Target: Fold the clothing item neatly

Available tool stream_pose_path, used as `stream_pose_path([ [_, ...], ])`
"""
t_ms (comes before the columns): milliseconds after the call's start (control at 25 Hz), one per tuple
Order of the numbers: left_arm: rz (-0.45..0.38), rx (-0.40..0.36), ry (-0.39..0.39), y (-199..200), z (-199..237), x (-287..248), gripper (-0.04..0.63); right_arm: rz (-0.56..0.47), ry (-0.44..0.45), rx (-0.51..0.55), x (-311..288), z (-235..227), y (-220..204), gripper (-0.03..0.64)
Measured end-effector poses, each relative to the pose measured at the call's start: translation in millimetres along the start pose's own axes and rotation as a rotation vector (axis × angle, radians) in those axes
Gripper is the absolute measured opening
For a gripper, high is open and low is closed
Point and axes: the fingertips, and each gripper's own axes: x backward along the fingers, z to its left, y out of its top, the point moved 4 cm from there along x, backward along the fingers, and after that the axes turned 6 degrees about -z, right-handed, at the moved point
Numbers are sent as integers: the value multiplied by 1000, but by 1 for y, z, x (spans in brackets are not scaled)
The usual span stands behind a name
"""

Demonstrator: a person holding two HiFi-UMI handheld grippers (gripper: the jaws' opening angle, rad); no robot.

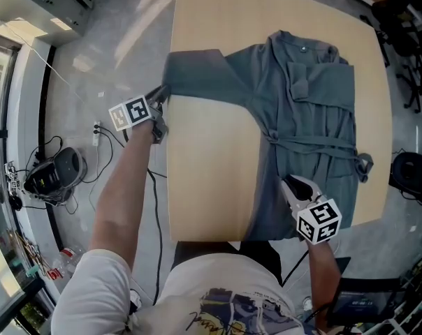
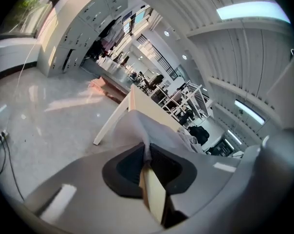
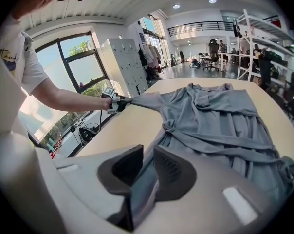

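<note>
A light wooden tabletop (image 1: 211,166) is set on a glossy grey floor (image 1: 106,54). Beside the left tool (image 1: 162,93), cables (image 1: 106,142) and possibly a black bag (image 1: 57,174) are seen. Beyond the right tool (image 3: 147,162), tall windows (image 3: 81,62), white lockers (image 3: 120,57) and a shelving rack (image 3: 254,38) are lit by ceiling spotlights (image 3: 212,0).

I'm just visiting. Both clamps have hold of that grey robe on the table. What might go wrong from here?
1. The left gripper pinches only the end of the sleeve, at the edge of the table; it may slip free and hang off.
2. The tied belt could bunch under a fold.
3. The right gripper holds a thin pinch of the robe; a tug might skew it.
</note>
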Motion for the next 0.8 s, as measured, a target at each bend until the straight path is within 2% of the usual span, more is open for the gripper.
stream_pose_path([
  [120,-17,-70,19,10,-10,4,32,-21,-2,-7,4,0,0,55],
  [400,-91,-136,25,31,-44,8,29,-55,-1,-26,18,-18,-11,56],
  [800,-177,-243,16,42,-130,11,28,-114,86,-12,45,-60,-16,55],
])
